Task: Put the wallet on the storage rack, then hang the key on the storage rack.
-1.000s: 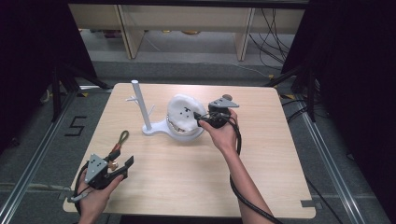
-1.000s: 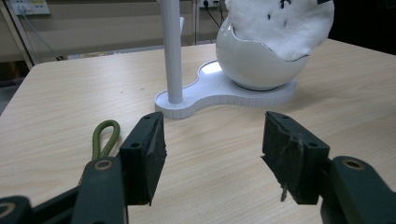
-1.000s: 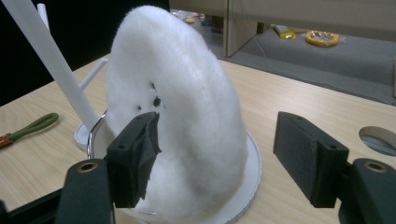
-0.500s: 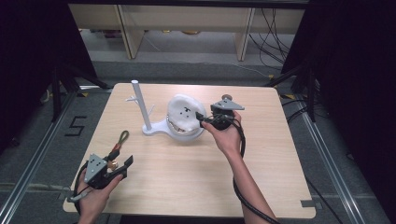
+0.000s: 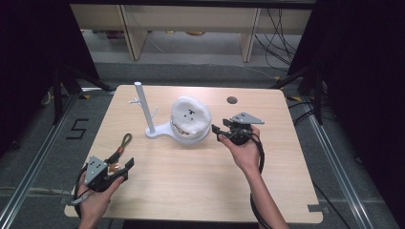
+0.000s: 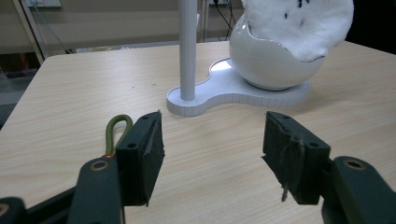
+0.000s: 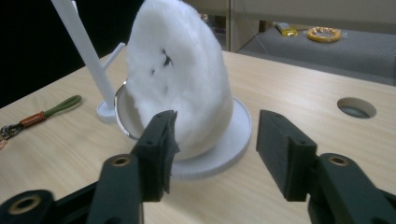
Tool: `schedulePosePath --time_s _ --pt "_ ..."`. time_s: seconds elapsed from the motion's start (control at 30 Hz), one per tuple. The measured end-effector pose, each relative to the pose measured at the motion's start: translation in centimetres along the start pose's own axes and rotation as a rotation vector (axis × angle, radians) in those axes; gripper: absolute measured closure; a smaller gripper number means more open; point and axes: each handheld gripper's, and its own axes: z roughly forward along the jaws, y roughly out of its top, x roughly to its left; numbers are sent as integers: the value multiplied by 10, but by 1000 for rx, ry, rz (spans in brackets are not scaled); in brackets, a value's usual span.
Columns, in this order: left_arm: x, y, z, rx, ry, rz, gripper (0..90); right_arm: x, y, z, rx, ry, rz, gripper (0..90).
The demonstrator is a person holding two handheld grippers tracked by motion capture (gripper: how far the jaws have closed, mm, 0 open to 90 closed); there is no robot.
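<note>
While both tongs gape empty, the fluffy white plush [image 5: 190,114] fills its bowl [image 5: 191,136].

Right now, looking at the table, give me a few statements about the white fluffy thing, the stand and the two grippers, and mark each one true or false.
1. The white fluffy hat sits on the round white bowl of the stand. True.
2. The right gripper is clamped on the hat. False: its fingers stand apart beside the hat with nothing between them, and they have just been closing.
3. The left gripper holds the green strap. False: its jaws are empty, and the strap lies on the table.
4. A thin white pole stands upright on the stand's base. True.
</note>
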Motion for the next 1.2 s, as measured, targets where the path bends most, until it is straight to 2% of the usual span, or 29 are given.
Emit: schedulePosePath --time_s 0.1,0.13,0.17,0.2,0.23,0.33,0.37,0.4,0.43,0.47,0.5,0.53,0.57,0.63,0.67,0.77,0.83,0.9,0.93,0.97,1.0,1.03,1.07,1.1,1.13,1.17,1.2 --pt "1 1 1 -10 -4 1 378 -1 -6 -7 6 -6 0 543" --pt "1 3 0 -2 1 2 377 -1 -14 -14 13 -7 2 598" --pt "1 3 0 -2 1 2 376 -1 -14 -14 13 -7 2 598" --pt "2 4 0 -9 -2 6 376 0 -17 -18 24 -7 28 615" --pt "3 6 -1 -2 4 8 373 -1 -25 -26 39 -14 12 643" --pt "5 9 -2 -3 8 18 373 1 -34 -30 51 -11 30 645" --pt "8 11 -3 -8 10 26 373 2 -37 -32 72 0 32 644" --pt "10 11 -3 -11 12 29 372 3 -45 -34 74 -12 34 642" --pt "12 12 -4 -2 18 26 372 1 -49 -35 95 1 34 638" --pt "13 13 -4 3 22 20 371 2 -53 -35 106 -5 43 634" --pt "15 15 -4 13 27 21 369 0 -56 -36 112 -11 25 628" --pt "16 17 -3 28 29 22 367 0 -58 -38 142 -14 40 623" --pt "17 20 -4 58 40 26 364 -1 -60 -39 153 -18 38 618" --pt "21 24 -1 109 34 17 356 -3 -61 -41 177 -27 21 605" --pt "22 26 1 143 33 14 351 -3 -61 -42 184 -19 35 603" --pt "25 34 7 189 12 27 351 -8 -62 -46 187 -26 51 597" --pt "28 39 12 247 -8 31 345 -11 -64 -48 199 -47 60 597" --pt "32 42 18 305 -34 67 334 -14 -66 -51 206 -58 71 598" --pt "34 44 19 354 -35 86 333 -15 -67 -51 215 -64 80 598" --pt "38 45 21 394 -53 137 334 -16 -68 -52 223 -67 77 598" --pt "41 45 24 416 -72 151 334 -16 -68 -53 223 -80 84 598" --pt "41 44 26 454 -63 122 335 -13 -69 -55 234 -81 133 597" --pt "41 44 28 491 -62 104 336 -17 -69 -55 219 -85 82 596" --pt "42 44 30 526 -52 94 336 -17 -69 -55 221 -80 88 595" --pt "44 44 33 561 -61 86 338 -17 -69 -56 226 -80 90 593" --pt "45 44 36 591 -57 72 338 -14 -68 -58 238 -84 115 591" --pt "47 44 40 632 -64 51 338 -17 -68 -57 233 -77 90 588"
